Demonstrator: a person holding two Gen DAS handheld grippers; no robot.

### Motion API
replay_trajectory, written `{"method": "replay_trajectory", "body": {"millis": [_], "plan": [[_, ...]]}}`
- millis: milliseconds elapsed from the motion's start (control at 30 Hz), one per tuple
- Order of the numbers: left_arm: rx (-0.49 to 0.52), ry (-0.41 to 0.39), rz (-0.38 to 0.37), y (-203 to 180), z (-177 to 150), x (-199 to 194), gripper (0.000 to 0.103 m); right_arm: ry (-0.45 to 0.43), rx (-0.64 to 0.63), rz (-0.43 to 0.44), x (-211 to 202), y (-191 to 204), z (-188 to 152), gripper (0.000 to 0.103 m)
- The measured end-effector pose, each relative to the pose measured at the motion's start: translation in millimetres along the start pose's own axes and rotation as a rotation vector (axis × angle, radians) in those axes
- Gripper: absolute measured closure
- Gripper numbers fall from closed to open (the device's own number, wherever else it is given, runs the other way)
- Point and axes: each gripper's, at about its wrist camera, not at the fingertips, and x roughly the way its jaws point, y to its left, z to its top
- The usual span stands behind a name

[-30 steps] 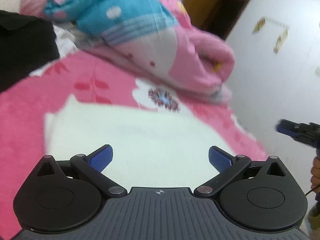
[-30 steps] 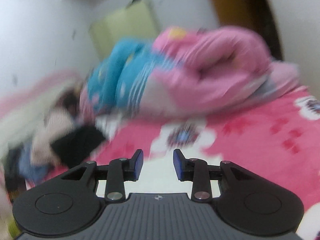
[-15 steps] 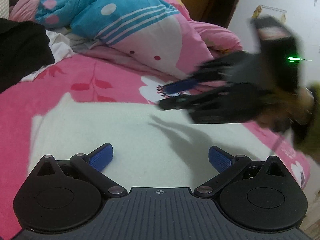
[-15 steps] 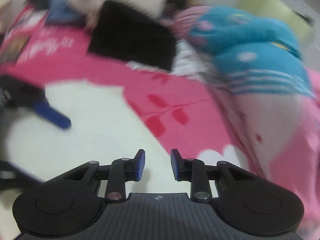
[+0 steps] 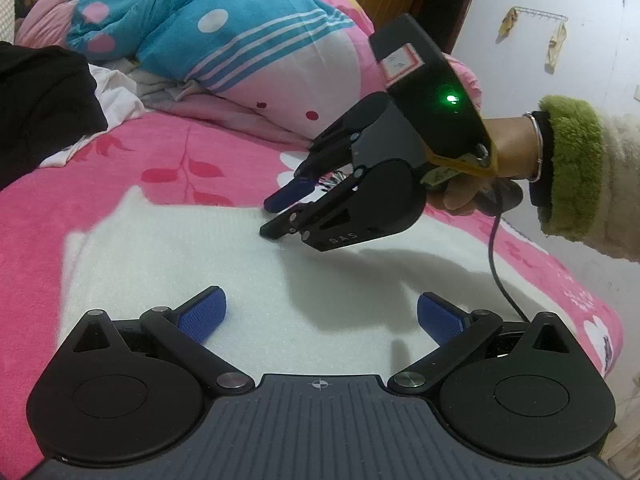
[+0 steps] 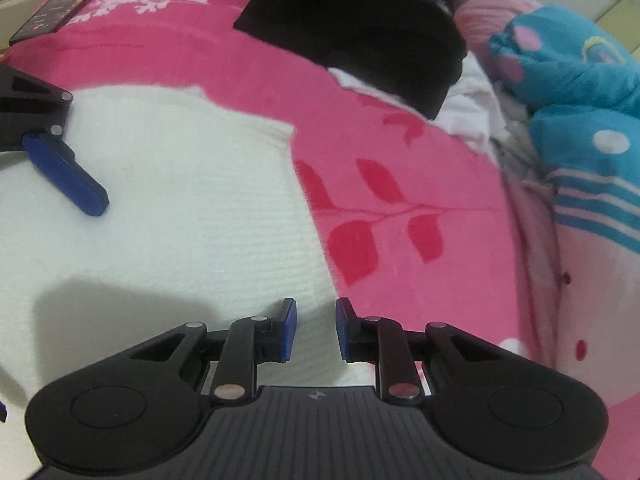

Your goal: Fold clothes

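A: Left wrist view: white knit garment [image 5: 224, 264] is laid flat on the pink bed [image 5: 168, 152]. Left gripper [image 5: 320, 312] is held low over it, jaws wide apart, nothing between.

B: Right gripper [image 5: 280, 212] is tipped steeply down at the far edge [image 6: 308, 240], jaws closing, a narrow gap left, no cloth pinched yet.

A: Fabric is judged soft, light, floppy. An edge or corner is best taken, both layers pinched.

Even, soft indoor light is cast from above, grey shadows are thrown on the white garment [image 5: 192, 264], edges are bent by fisheye distortion, and the right wrist view is slightly blurred.
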Motion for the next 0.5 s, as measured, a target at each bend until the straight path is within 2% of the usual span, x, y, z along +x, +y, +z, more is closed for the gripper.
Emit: {"method": "replay_trajectory", "body": {"millis": [67,233,500], "plan": [[-0.004,-0.001,-0.001,0.2,0.2,-0.4,0.0,0.009,0.0,0.013,2.3,-0.4,0.6,0.082],[-0.016,-0.007,-0.005,1.8,0.9,-1.1,0.0,0.005,-0.019,-0.015,2.0,11.9,0.3,0.098],[-0.044,-0.02,-0.003,5.9,2.9,-4.2,0.0,-0.05,-0.05,-0.188,-11.3,28.3,2.9,0.102]]}}
